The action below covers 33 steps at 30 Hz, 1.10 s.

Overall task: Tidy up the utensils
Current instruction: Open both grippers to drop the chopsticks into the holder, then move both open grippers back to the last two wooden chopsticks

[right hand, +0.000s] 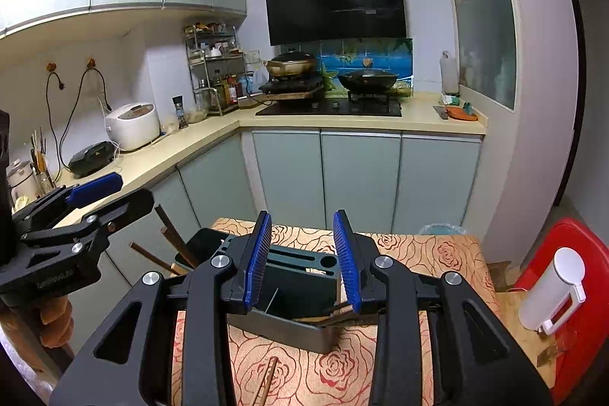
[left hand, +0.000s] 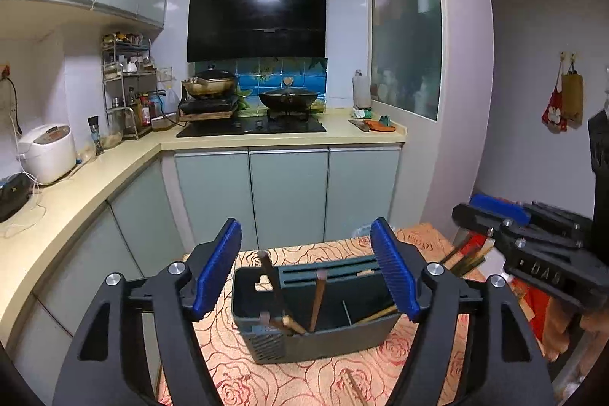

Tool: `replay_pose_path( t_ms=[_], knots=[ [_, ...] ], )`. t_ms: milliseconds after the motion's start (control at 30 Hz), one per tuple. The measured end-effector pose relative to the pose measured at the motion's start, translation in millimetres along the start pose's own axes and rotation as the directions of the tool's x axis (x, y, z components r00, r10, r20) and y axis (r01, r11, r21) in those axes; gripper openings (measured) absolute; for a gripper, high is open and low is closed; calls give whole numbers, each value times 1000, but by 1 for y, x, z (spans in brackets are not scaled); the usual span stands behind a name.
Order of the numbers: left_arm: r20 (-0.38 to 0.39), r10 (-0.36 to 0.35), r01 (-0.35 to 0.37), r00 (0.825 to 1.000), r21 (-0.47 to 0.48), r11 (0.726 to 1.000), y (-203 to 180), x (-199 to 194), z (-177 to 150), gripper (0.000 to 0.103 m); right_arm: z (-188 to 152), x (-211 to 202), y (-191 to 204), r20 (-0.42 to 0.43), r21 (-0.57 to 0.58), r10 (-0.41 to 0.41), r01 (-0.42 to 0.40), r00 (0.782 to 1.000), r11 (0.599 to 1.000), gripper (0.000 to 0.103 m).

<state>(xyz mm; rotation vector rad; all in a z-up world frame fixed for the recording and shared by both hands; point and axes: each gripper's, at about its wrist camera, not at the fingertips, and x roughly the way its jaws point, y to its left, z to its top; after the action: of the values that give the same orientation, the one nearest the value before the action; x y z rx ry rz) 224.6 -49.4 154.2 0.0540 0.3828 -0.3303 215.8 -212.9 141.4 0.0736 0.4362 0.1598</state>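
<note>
Home kitchen, range hood (left hand: 257,19) over gas hob (left hand: 251,127), rice cooker (left hand: 47,153), cabinets, spice rack (left hand: 127,82)

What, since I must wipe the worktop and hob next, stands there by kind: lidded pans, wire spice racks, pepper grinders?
Lidded pans: 2
Wire spice rack: 1
Pepper grinder: 1
Total: 4

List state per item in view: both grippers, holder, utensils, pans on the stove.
left gripper: open, nothing between pads
right gripper: open, empty
utensil holder: upright on table, partly filled
chopsticks in holder: leaning, ends sticking out
loose chopsticks: flat on tablecloth, outside holder
wok: lidded, on stove
</note>
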Motion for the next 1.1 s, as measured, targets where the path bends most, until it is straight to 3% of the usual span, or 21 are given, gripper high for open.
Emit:
replay_pose_path(
  t_ms=[233, 433, 767, 967, 1100],
  knots=[
    [-36, -13, 13, 999, 3, 1000, 1, -21, -41, 73, -23, -23, -2, 8, -17, -16, 17, 1000, 1000, 33],
    [-116, -9, 9, 993, -2, 1000, 6, -26, -94, 74, -66, -36, -6, -24, -16, -22, 22, 999, 1000, 33],
    [-262, 44, -46, 964, -1, 999, 6, -38, -208, 74, -187, -42, 8, -190, -25, -17, 12, 982, 1000, 33],
    [-307, 57, -69, 950, -28, 997, 7, -50, -242, 74, -245, -47, 31, -294, -15, 27, -33, 955, 999, 33],
    [-311, 85, -92, 947, -7, 996, 4, -54, -251, 74, -264, -49, 49, -326, -18, 66, -76, 943, 997, 33]
  ],
)
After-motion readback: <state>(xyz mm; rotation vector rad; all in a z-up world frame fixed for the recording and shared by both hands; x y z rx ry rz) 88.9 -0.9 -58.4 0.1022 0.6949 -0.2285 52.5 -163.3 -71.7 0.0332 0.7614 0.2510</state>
